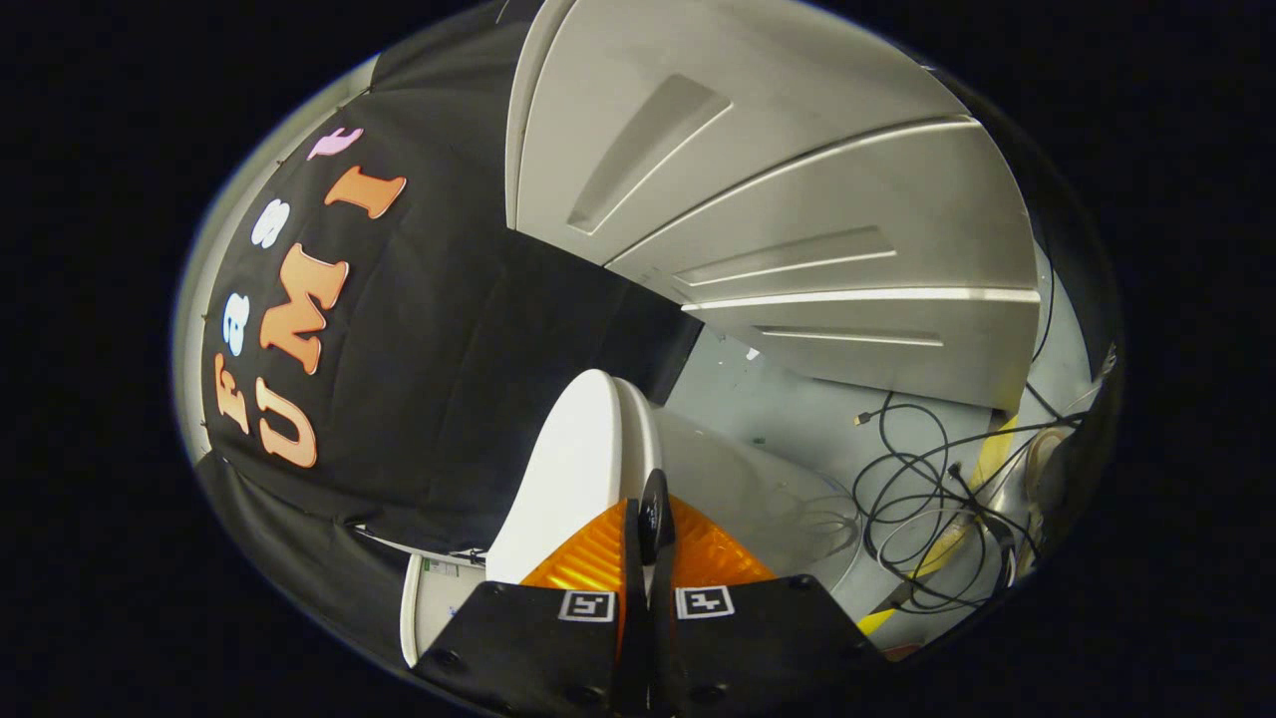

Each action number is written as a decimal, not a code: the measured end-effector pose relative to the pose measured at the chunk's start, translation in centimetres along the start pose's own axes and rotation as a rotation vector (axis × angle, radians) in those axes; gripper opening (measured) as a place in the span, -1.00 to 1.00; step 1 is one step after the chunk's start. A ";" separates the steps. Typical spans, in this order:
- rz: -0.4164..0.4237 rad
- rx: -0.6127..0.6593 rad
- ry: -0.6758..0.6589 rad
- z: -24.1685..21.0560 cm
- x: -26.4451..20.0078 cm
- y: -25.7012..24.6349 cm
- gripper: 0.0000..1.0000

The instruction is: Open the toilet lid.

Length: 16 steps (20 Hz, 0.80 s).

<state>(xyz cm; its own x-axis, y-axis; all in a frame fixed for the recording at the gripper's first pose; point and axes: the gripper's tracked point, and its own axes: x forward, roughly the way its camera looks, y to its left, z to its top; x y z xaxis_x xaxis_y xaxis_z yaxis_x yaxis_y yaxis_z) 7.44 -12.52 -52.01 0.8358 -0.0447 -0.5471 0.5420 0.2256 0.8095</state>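
claw (653, 519) fingers together, pinching the toilet lid (578, 469) edge, lid raised on edge, long axis running away from the fingers

Glossy smooth toilet lid (568, 469); matt plastic drawers (797, 179).

A staged test booth in a lab/workshop, not a real bathroom. Black cloth wall (439, 329) is hung behind a white toilet (573, 469), whose lid is seen raised upright. A white plastic drawer cabinet (797, 199) w/ moulded handles is stood beside it, at the cloth's edge. Loose black cables (917, 499) are coiled on the pale floor (778, 399) near the cabinet, w/ a yellow strip (982, 469) alongside.
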 end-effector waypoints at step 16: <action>0.013 -0.297 -0.053 2.2 -3.5 9.2 -0.83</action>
<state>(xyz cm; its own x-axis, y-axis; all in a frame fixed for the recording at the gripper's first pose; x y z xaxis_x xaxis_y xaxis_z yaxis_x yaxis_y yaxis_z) 9.63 -12.39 -42.20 0.8501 -0.0895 -0.5189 0.4888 0.5007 0.7144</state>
